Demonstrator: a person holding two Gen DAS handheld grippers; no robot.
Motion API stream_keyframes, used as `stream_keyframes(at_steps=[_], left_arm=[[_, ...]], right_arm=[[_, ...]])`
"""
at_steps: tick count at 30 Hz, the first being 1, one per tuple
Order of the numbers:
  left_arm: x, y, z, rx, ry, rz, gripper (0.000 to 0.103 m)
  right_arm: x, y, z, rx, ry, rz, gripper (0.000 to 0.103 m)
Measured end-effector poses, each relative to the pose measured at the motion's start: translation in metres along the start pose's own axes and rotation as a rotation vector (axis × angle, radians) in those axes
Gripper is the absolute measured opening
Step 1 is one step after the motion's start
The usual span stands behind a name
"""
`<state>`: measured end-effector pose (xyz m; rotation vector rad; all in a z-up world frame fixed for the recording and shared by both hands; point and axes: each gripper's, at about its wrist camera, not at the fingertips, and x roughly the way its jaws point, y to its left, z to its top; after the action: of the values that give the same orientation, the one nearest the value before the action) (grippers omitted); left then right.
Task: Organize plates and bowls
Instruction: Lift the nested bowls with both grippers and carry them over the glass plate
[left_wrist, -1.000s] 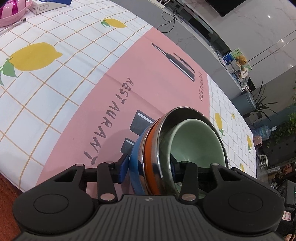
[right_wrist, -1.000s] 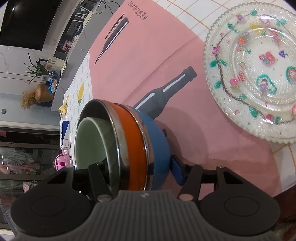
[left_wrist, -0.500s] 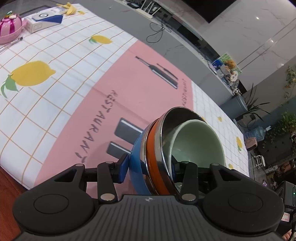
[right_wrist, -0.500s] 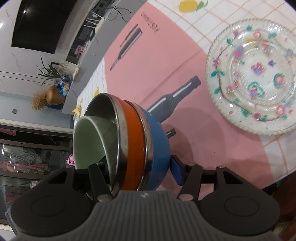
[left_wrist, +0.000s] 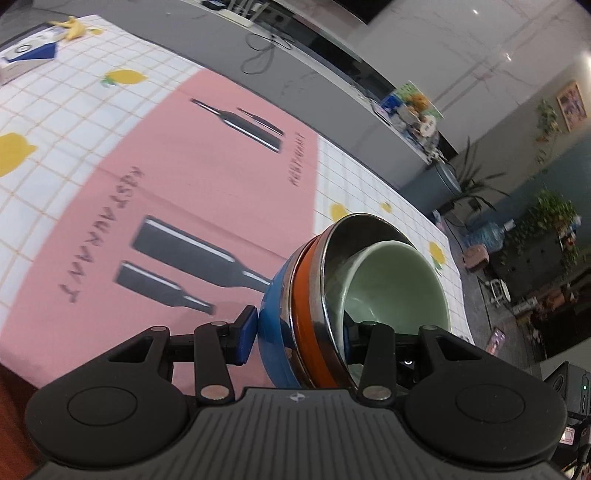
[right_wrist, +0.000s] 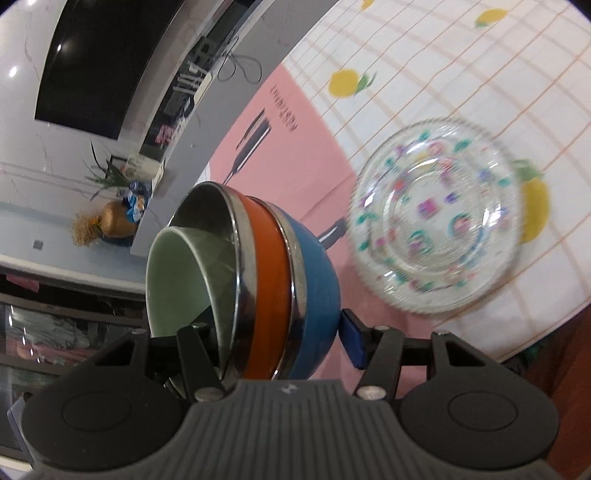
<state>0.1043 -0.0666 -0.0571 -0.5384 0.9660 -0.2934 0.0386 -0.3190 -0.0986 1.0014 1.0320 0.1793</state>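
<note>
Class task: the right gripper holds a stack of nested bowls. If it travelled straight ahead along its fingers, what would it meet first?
Probably the pink placemat beyond the nested bowls held in the right gripper; the glass plate lies off to one side. Depth is uncertain.

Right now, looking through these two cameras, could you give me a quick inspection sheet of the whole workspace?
Surface: table under a lemon-print cloth with a pink restaurant-print mat on it.
Job's things: nested bowl stack, tipped on its side and held off the table: blue outermost, orange next, a steel rim, a pale green bowl innermost. Patterned glass plate flat on the table, blurred.
Clutter: blue-and-white box and banana peel at the far corner.
Grippers: left tool and right tool each clamp across the stack.
Cables: black cord on the grey counter.
Surroundings: dark TV screen, potted plants, water jug.
</note>
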Motion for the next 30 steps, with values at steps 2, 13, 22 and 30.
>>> stream_keyframes(at_steps=[2,13,22,30], left_arm=[[0.008,-0.011,-0.001,0.013,0.013,-0.009,0.048],[0.048,-0.051,-0.009,0.069,0.061,-0.018,0.048],[0.073,-0.047,-0.011,0.045,0.105,0.028,0.048],[0.082,-0.045,-0.015,0.035,0.144,0.037,0.048]], right_arm=[[-0.009,-0.008,0.006,0.012,-0.019,-0.001,0.057],[-0.039,-0.051,0.038,0.080,-0.063,-0.007,0.057],[-0.020,-0.075,0.053,0.121,-0.034,-0.019,0.057],[-0.014,-0.082,0.059,0.126,-0.030,-0.044,0.058]])
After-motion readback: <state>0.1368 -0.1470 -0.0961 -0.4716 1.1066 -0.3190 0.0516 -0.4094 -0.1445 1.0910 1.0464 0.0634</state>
